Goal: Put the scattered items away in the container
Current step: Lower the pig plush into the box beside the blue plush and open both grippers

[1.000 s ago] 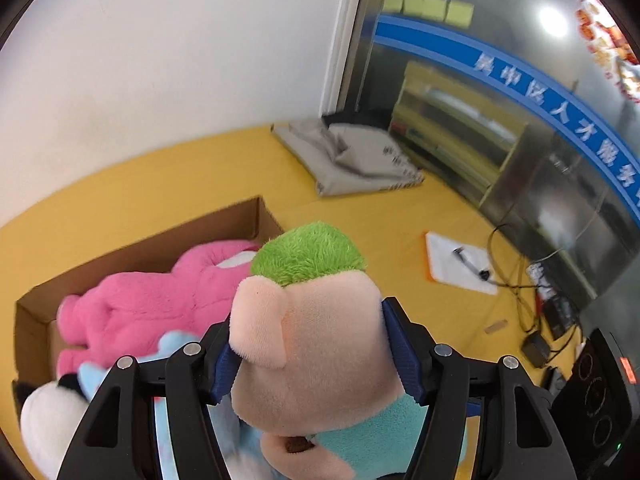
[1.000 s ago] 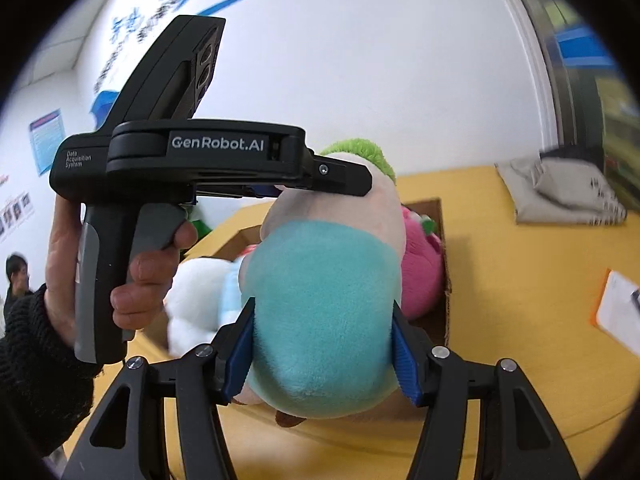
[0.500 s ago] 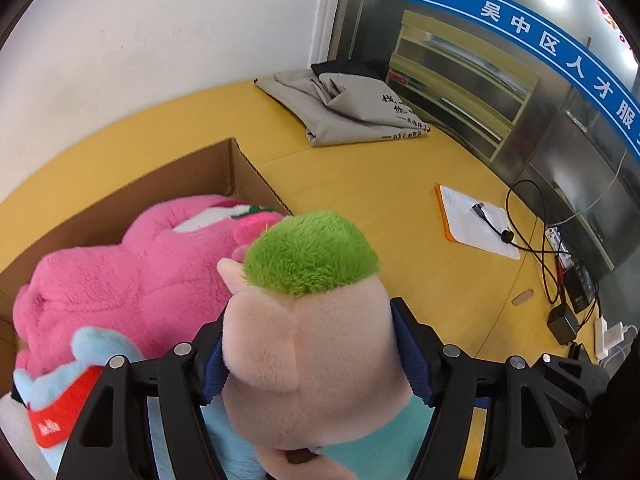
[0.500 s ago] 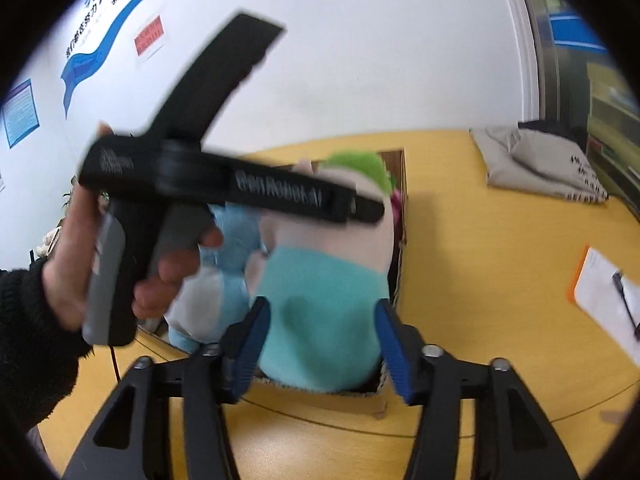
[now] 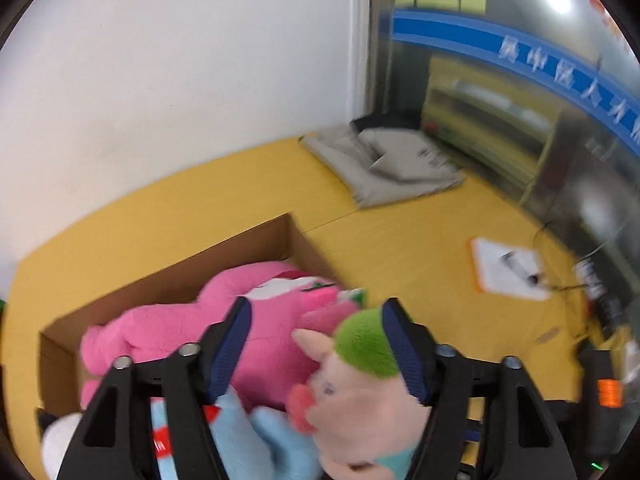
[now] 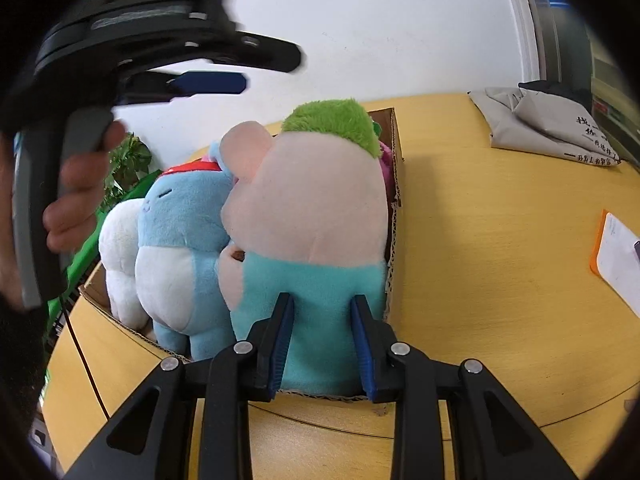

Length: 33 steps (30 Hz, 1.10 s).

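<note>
In the cardboard box (image 6: pixel 394 184) the green-haired plush (image 6: pixel 316 216) stands beside the blue plush (image 6: pixel 182 232), the right gripper (image 6: pixel 322 344) pinching its teal base and the left gripper (image 5: pixel 320 348) spread above, so letting go looks next.

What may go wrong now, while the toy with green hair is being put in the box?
1. The green-haired pink plush in teal clothes stands high in the crowded cardboard box; it might topple onto the yellow table once released.
2. The right claw pinches its soft body and might drag it out when withdrawing.
</note>
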### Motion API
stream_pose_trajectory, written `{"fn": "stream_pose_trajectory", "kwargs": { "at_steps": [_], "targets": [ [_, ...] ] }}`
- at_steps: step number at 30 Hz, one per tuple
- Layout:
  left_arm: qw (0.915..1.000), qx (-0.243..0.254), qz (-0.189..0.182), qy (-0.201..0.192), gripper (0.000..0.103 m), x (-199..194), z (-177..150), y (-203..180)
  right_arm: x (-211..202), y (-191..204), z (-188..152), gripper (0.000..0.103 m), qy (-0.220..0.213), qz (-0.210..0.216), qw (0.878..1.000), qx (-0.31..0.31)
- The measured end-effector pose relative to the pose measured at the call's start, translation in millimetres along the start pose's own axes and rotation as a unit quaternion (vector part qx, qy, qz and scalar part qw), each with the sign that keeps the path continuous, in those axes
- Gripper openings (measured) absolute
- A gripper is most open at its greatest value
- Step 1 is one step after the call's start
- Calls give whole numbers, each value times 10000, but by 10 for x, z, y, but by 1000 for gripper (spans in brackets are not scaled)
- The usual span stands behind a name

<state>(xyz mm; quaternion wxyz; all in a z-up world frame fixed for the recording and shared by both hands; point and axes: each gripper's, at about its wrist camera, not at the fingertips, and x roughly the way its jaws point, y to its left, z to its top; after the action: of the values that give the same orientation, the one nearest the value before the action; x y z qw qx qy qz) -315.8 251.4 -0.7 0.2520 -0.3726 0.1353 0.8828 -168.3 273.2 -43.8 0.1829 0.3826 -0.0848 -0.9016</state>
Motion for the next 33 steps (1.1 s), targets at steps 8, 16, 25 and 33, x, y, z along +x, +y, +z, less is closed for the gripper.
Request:
{"fn": "stream_pose_trajectory", "kwargs": {
  "at_steps": [8,16,25,33],
  "targets": [
    [9963,435,535,507,32,610,-148,-60,-57,67,-32,28,89,-77,9999,-43],
    [9953,391,684,560,25,807,-218,-111,-101,45,-2,47,77,-21,9997,209],
    [9987,-236,434,-154,91,-179,-370,190,-601,430,-82,80,-558,-559,9969,51],
    [9949,-273,525,-818,103,-1594,-1259,257,-1023,902,-130,82,-988,-1071,9892,-146]
  ]
}}
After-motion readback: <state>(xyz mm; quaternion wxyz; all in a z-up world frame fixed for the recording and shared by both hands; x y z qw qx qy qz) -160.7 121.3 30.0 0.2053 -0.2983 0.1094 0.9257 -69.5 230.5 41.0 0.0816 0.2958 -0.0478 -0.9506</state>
